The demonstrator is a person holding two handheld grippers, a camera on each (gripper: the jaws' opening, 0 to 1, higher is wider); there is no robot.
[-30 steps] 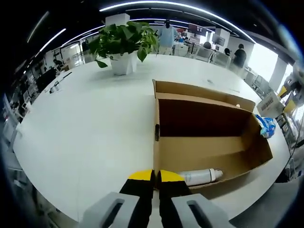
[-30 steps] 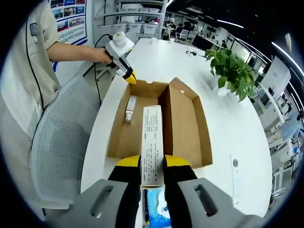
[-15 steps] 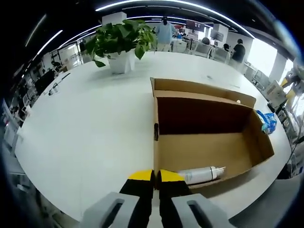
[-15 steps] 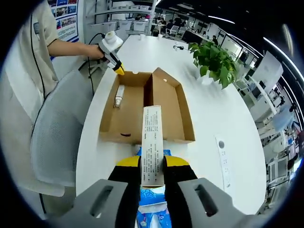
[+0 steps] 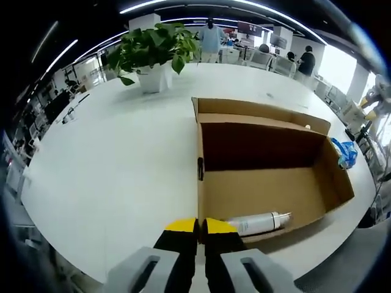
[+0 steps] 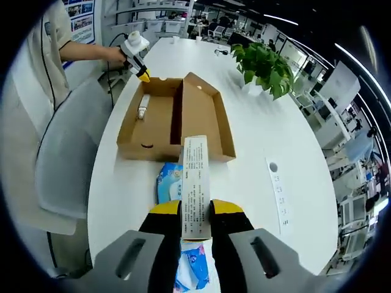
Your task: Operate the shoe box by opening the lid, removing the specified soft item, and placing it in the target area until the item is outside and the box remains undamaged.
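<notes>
The open cardboard shoe box [image 5: 263, 189] lies on the white table [image 5: 110, 171]. A white bottle [image 5: 259, 221] rests along its near wall. My left gripper [image 5: 199, 227] is shut on the box's near corner wall. The right gripper view shows the box [image 6: 156, 119] further off, with the left gripper [image 6: 142, 74] at its far corner. My right gripper [image 6: 195, 213] is shut on a long white printed carton [image 6: 195, 180], held above the table short of the box. A blue soft packet [image 6: 168, 183] lies on the table under the carton; it also shows beyond the box [image 5: 346, 152].
A potted plant [image 5: 156, 52] stands at the far side of the table [image 6: 263, 61]. A white strip [image 6: 278, 189] lies on the table to the right. A grey mesh chair [image 6: 61, 152] and a person's arm [image 6: 85, 52] are at the table's left edge.
My right gripper has drawn back from the box with the white carton, so the box looks farther and the blue packet shows beneath. The left gripper stays on the box corner.
</notes>
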